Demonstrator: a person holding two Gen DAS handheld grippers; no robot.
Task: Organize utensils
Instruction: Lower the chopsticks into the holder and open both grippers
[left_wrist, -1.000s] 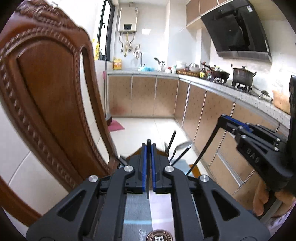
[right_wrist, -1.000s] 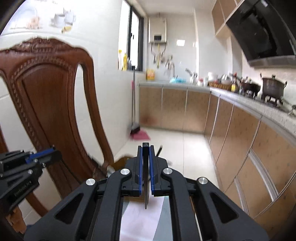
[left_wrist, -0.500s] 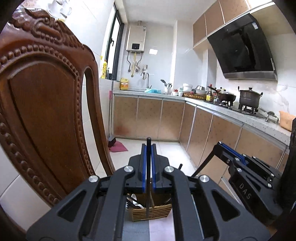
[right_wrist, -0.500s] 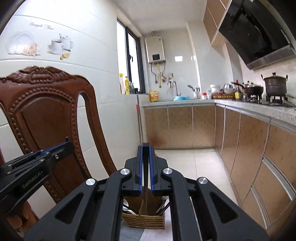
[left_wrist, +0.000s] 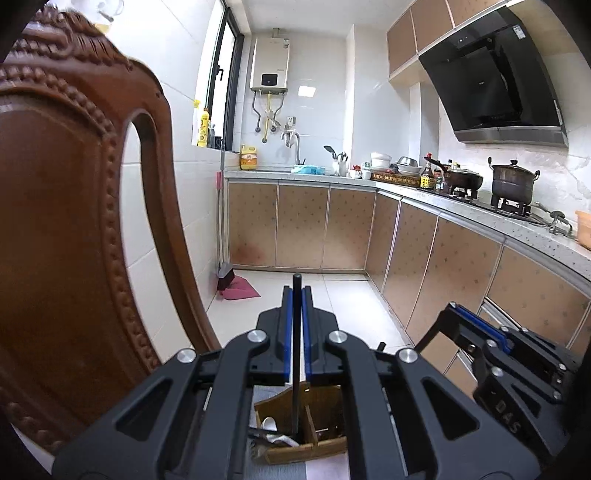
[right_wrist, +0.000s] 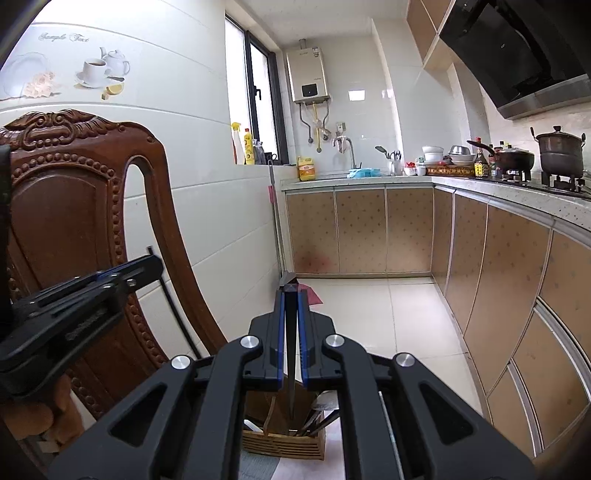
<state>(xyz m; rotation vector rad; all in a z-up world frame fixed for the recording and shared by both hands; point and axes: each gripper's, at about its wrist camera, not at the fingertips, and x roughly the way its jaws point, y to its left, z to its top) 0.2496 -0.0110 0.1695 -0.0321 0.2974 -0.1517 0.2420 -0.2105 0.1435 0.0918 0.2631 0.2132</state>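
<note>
My left gripper is shut on a thin black utensil handle that stands upright, its lower end inside the wooden utensil caddy. A white spoon lies in the caddy's left compartment. My right gripper is shut on a dark utensil handle pointing down into the same caddy, which holds several dark utensils. The right gripper shows at the right of the left wrist view; the left gripper shows at the left of the right wrist view.
A carved wooden chair back stands close on the left, also in the right wrist view. Kitchen cabinets and a counter with pots run along the right. A broom leans at the far wall.
Both cameras have tilted up and pulled back; the caddy has come into view below the fingers. Both utensils now stand lowered into the caddy. Both grippers stay shut.
</note>
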